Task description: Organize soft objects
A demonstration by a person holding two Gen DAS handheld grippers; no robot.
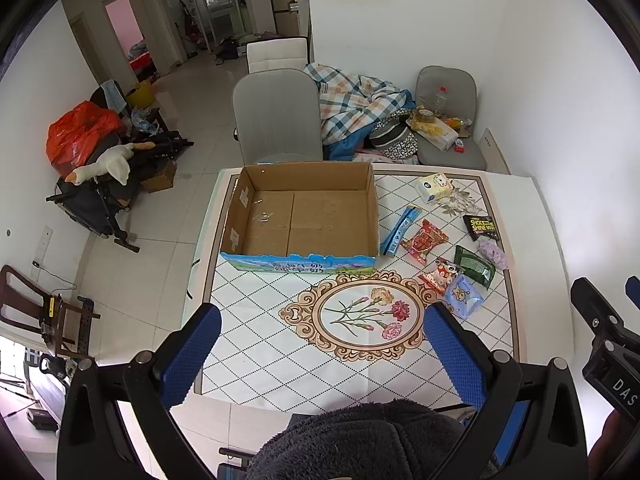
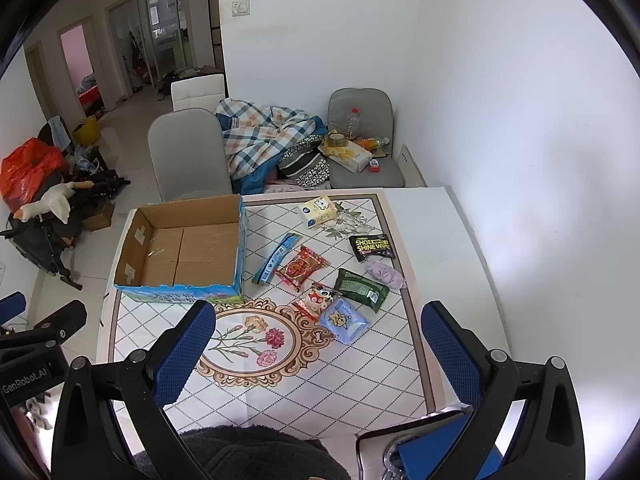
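Note:
An empty cardboard box stands on the patterned table. To its right lie several soft packs: a tissue pack, a blue strip pack, a red snack pack, a black wipes pack, a purple scrunchie, a green pack, a cartoon pack and a light blue pack. My left gripper and right gripper are open and empty, above the table's near side.
Grey chairs stand behind the table with a plaid blanket and clutter. A white wall lies to the right. A stroller with a plush goose stands on the floor at left. A dark fleece sleeve is below the fingers.

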